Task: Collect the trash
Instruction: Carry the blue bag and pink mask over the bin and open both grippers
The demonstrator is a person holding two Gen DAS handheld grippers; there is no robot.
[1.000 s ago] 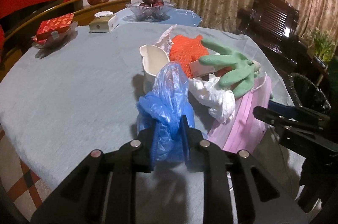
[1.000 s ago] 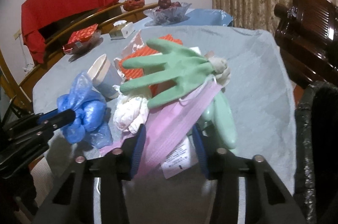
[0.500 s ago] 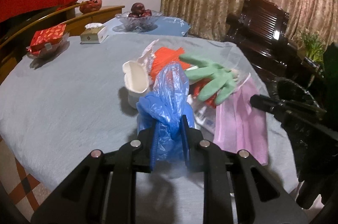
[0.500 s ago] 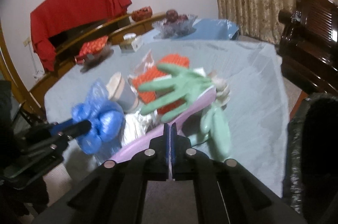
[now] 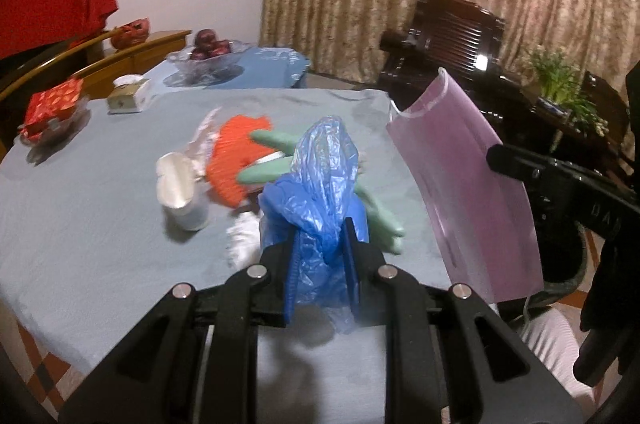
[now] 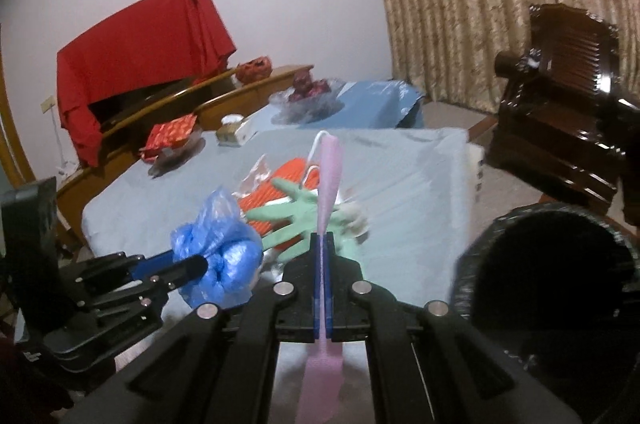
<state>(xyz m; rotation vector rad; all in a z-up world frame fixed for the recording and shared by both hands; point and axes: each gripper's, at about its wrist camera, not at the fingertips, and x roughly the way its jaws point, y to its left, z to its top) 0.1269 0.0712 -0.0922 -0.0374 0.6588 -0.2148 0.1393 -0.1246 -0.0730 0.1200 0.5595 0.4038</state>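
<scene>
My left gripper [image 5: 320, 248] is shut on a crumpled blue plastic bag [image 5: 320, 179] and holds it above the table's near edge; the bag also shows in the right wrist view [image 6: 218, 248]. My right gripper [image 6: 322, 244] is shut on a pink face mask [image 6: 329, 179], lifted off the table; it hangs edge-on there and broadside in the left wrist view [image 5: 464, 191]. On the grey tablecloth [image 5: 92, 191] lie green rubber gloves [image 5: 272, 159], an orange mesh [image 5: 236, 151], a paper cup [image 5: 180, 191] and white wrappers [image 5: 244, 236]. A black bin [image 6: 560, 288] stands to the right.
A glass fruit bowl [image 5: 208, 57], a tissue box [image 5: 126, 97] and a red packet on a dish [image 5: 50, 107] sit at the table's far side. A dark wooden chair [image 5: 448, 39] and curtains stand to the right. A red cloth [image 6: 136, 35] drapes furniture behind.
My right gripper closed on the pink mask and lifted it off the pile toward the bin side. My left gripper rose and drew back, still holding the blue bag.
</scene>
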